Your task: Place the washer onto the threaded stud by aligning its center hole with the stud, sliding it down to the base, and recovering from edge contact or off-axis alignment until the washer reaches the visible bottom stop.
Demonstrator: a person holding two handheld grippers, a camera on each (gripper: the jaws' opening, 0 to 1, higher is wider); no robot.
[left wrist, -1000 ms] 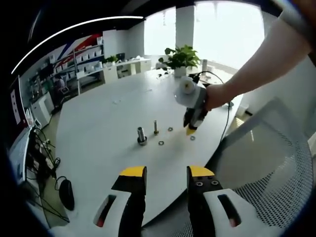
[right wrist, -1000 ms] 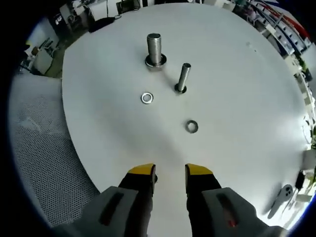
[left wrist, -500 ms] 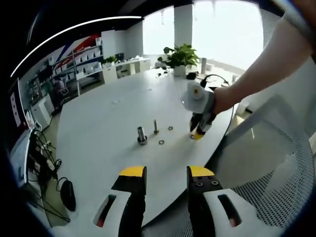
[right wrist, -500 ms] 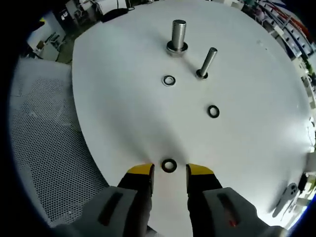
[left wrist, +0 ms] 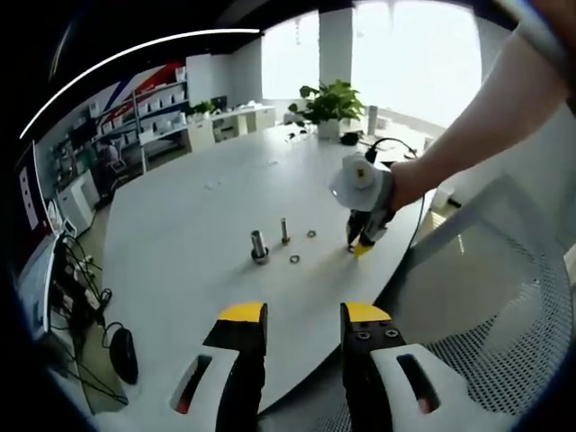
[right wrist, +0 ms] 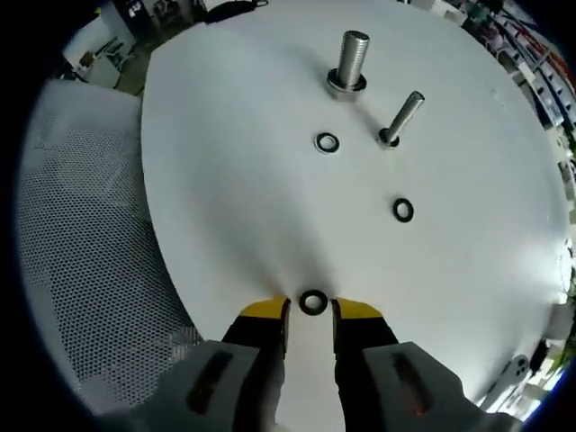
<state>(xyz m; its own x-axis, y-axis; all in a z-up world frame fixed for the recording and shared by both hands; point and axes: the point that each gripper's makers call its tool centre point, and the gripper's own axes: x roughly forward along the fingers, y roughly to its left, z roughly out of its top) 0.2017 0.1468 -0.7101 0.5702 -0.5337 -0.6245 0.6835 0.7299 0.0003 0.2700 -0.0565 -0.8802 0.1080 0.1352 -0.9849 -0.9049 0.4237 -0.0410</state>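
I find the right tongs (right wrist: 310,310) lowered to the round white tabletop (right wrist: 225,207), their yellow-tipped jaws set narrow on either side of a small dark flat metal washer (right wrist: 312,302) that lies flat near the tabletop's edge; whether the jaws already touch its rim I cannot tell. Two more small flat metal washers (right wrist: 402,211) (right wrist: 327,142) lie loose further in, well apart from the first. Beyond them stand the thick threaded steel stud on its base collar (right wrist: 350,61) and a slimmer plain steel stud (right wrist: 399,120), which appears tilted, possibly from lens distortion. I judge the washer light, rigid and smooth, so it is liable to skid or flip out under a careless squeeze; lying flat and thin, it offers only its outer rim, and I would pinch across opposite edges, leaving the centre hole free for the stud. The left tongs (left wrist: 300,315) hang over the tabletop's near edge with jaws moderately apart and nothing between them. The left gripper view adds what the right gripper view lacks: the right tongs (left wrist: 358,245) seen from outside, a person's hand (left wrist: 402,180) gripping them, a potted green plant (left wrist: 329,106) at the far edge, and a white mesh chair (left wrist: 490,279) beside the tabletop. The right gripper view alone resolves the washer between the jaws.
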